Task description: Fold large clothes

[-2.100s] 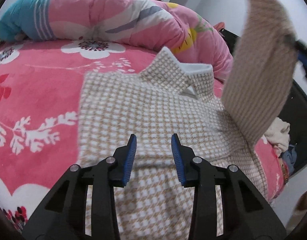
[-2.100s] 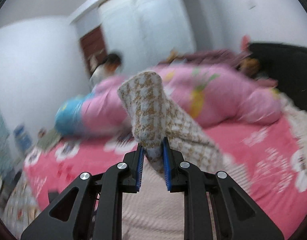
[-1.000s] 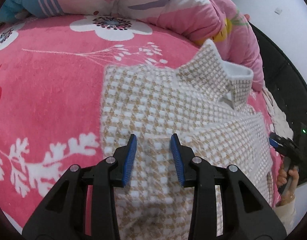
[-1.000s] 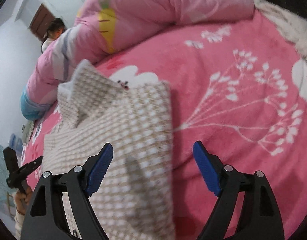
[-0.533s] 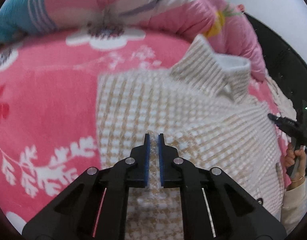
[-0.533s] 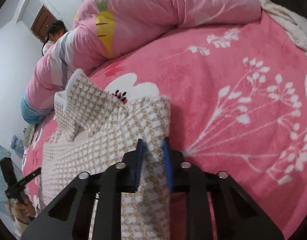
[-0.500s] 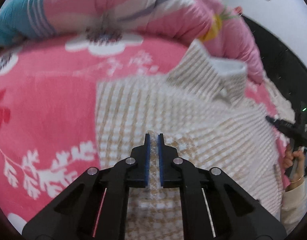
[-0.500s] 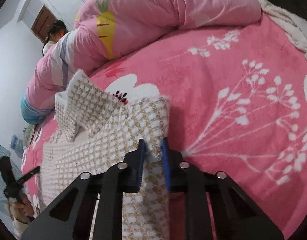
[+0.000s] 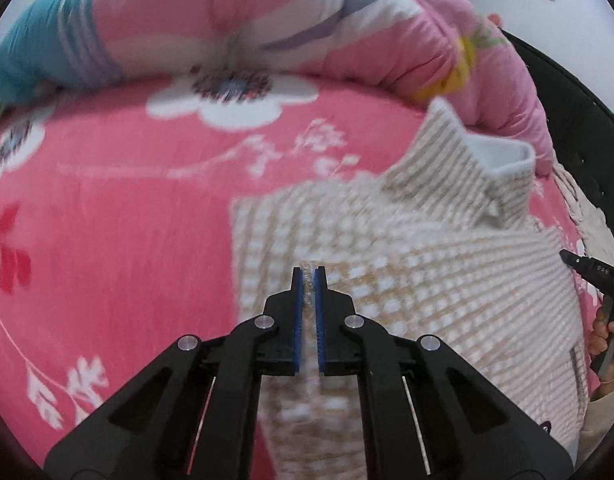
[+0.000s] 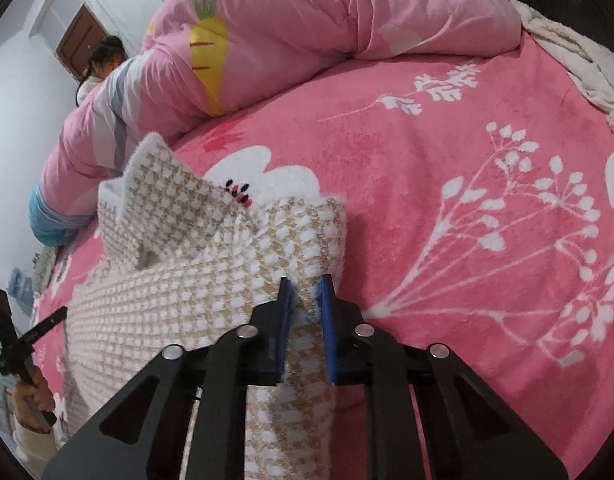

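Houndstooth jacket point(image 9: 407, 280) lies flat on pink floral blanket point(image 9: 107, 220), collar at far end near rolled pink duvet point(image 9: 267, 28). Left gripper point(image 9: 308, 276) pinched tight on a fold at jacket's left part. Right gripper point(image 10: 305, 292) clamped on jacket's right edge, jaws having just closed on the fabric.
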A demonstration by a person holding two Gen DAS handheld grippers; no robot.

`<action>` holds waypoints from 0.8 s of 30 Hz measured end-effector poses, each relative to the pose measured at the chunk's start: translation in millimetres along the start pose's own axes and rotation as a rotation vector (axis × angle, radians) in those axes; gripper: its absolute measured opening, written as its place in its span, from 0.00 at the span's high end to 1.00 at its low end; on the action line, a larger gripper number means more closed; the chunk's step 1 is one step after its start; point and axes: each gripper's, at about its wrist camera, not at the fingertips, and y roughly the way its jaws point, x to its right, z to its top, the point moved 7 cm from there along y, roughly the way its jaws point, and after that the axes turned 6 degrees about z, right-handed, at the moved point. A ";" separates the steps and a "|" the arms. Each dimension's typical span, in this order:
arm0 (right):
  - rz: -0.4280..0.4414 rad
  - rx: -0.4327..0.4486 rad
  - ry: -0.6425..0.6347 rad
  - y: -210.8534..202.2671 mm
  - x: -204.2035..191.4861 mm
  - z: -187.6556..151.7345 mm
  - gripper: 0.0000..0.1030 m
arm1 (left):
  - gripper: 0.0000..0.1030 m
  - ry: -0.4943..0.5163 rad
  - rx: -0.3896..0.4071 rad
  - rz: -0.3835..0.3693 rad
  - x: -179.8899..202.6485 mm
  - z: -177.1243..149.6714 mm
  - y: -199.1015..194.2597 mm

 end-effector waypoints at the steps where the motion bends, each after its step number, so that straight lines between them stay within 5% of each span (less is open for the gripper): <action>1: -0.011 -0.001 -0.010 -0.7 -0.4 0.8 0.82 | 1.00 -0.017 0.002 0.010 -4.4 -1.1 -0.8; 6: -0.041 -0.001 -0.033 -4.7 -0.5 1.8 0.77 | 1.00 -0.088 0.072 0.029 -34.3 13.1 -30.4; 8: -0.043 0.002 -0.028 -5.9 0.9 0.9 0.66 | 1.00 -0.105 0.070 0.039 -47.1 13.3 -35.7; 12: -0.050 0.079 -0.030 -33.9 -5.1 4.3 0.61 | 0.99 -0.070 0.105 -0.024 -34.5 11.9 -50.6; 13: -0.039 0.103 -0.046 -42.4 -10.6 5.5 0.55 | 0.96 -0.026 0.127 -0.066 -18.6 11.4 -58.6; 15: -0.011 0.138 -0.111 -57.8 -32.1 6.4 0.49 | 0.66 0.035 0.145 -0.120 7.1 12.8 -63.1; 19: -0.033 0.057 -0.231 -39.0 -62.3 -0.7 0.48 | 0.54 0.147 0.102 -0.197 66.9 6.6 -46.9; 22: -0.091 -0.057 -0.245 7.7 -56.2 -12.7 0.48 | 0.51 0.188 -0.015 -0.111 83.2 -12.3 1.8; 24: -0.156 -0.112 -0.271 39.4 -40.8 -23.1 0.44 | 0.51 0.208 0.005 -0.069 80.9 -22.0 15.2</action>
